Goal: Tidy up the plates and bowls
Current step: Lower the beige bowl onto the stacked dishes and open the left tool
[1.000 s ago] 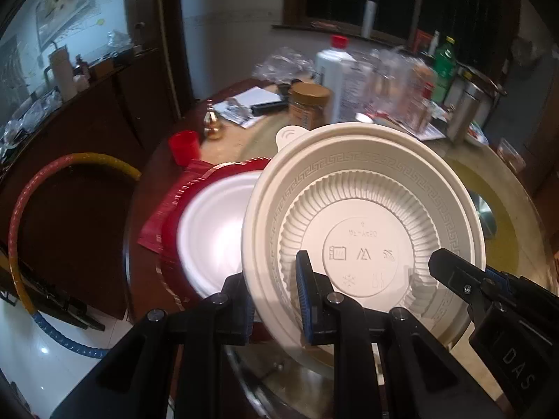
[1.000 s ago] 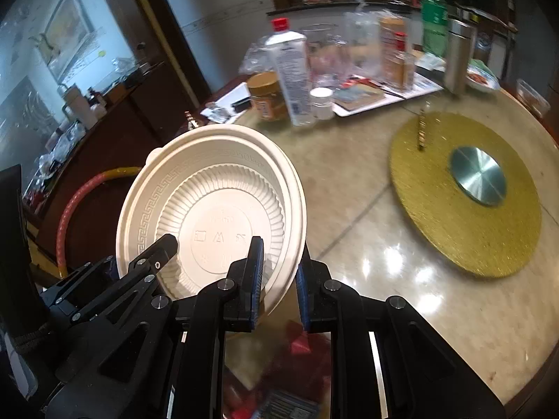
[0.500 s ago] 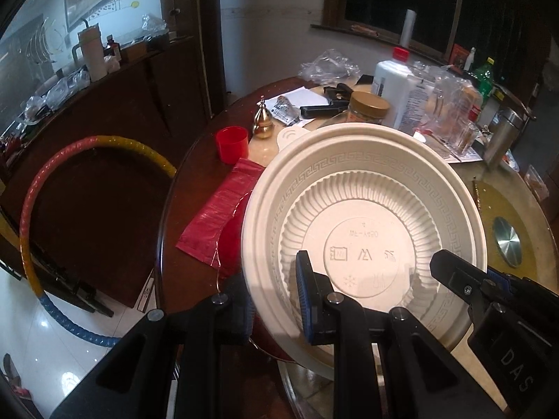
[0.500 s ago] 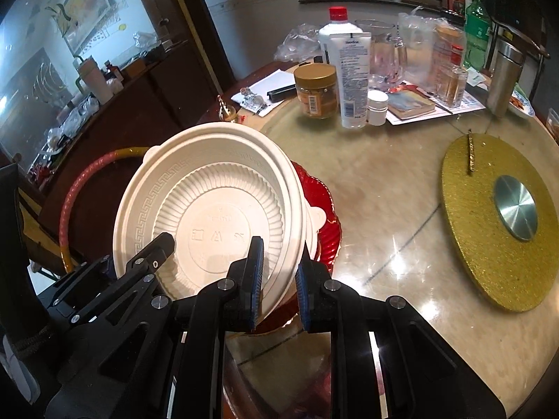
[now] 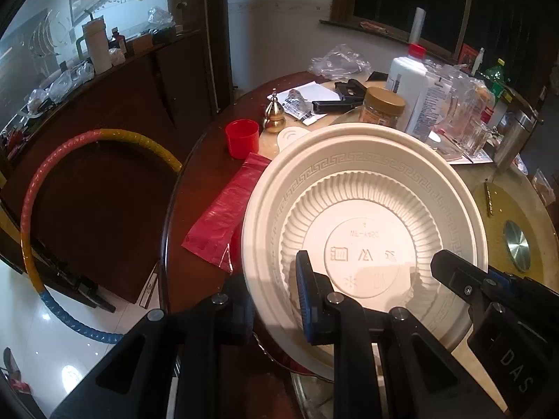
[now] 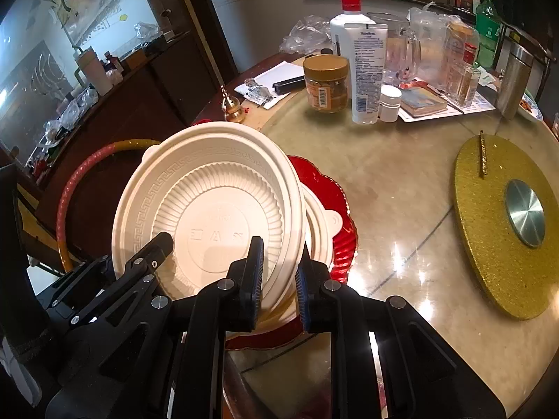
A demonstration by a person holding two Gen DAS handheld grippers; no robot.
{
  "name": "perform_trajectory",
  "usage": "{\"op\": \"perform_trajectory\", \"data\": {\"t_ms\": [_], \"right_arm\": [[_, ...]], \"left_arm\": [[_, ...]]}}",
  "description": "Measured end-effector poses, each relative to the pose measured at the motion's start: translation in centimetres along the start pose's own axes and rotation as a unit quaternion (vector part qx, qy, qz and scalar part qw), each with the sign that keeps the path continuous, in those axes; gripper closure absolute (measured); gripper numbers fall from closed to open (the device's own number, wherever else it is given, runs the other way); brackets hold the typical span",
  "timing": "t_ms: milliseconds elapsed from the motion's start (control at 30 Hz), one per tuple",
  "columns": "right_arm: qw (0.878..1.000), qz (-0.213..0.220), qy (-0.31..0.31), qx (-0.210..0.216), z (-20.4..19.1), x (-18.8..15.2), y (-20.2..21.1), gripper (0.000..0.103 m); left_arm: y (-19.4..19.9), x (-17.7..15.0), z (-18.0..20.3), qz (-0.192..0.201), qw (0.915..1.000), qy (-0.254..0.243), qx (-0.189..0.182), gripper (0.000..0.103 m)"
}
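Pinching opposite rim edges of the cream bowl (image 5: 363, 230), left gripper (image 5: 276, 300) and right gripper (image 6: 277, 281) held it tilted, underside to cameras, above a red plate (image 6: 335, 209) with another cream dish on the table (image 6: 401, 192); red cup (image 5: 241, 138) nearby

I read "DAS" in pale letters on the black gripper body (image 5: 513, 370) at my four o'clock. At twelve o'clock the white tube (image 6: 367, 70) says "Vaseline"; the bowl (image 5: 363, 230) base stamp stays illegible.
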State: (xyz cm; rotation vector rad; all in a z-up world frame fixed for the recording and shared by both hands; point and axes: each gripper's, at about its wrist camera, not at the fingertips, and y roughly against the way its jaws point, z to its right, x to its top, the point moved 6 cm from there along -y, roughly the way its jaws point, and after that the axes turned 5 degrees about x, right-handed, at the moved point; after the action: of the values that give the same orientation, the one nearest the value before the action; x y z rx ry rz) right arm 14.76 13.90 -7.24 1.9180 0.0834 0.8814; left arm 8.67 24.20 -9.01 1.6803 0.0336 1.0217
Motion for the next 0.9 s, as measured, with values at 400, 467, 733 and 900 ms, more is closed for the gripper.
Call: {"op": "perform_trajectory", "data": {"t_ms": [400,467,733,900], "right_arm": [[1.0,-0.01,0.0,-0.007,0.0,0.1,-1.1,0.086],[1.0,-0.011,0.0,-0.006,0.0,0.1,-1.2,0.086],[1.0,-0.015,-0.001,-0.01,0.1,0.1,-1.6,0.086],[1.0,-0.017,-0.001,-0.014,0.2,0.2,-1.9,0.086]], "left_arm": [[-0.7,0.0,0.0,-0.005,1.0,-0.003,0.005,0.083],[-0.8,0.0,0.0,-0.006,1.0,-0.003,0.005,0.083],[-1.1,-0.1,0.0,-0.007,0.9999,-0.007,0.007,0.083],[-1.3,0.0,0.0,-0.009,0.9999,-0.007,0.007,0.083]]}}
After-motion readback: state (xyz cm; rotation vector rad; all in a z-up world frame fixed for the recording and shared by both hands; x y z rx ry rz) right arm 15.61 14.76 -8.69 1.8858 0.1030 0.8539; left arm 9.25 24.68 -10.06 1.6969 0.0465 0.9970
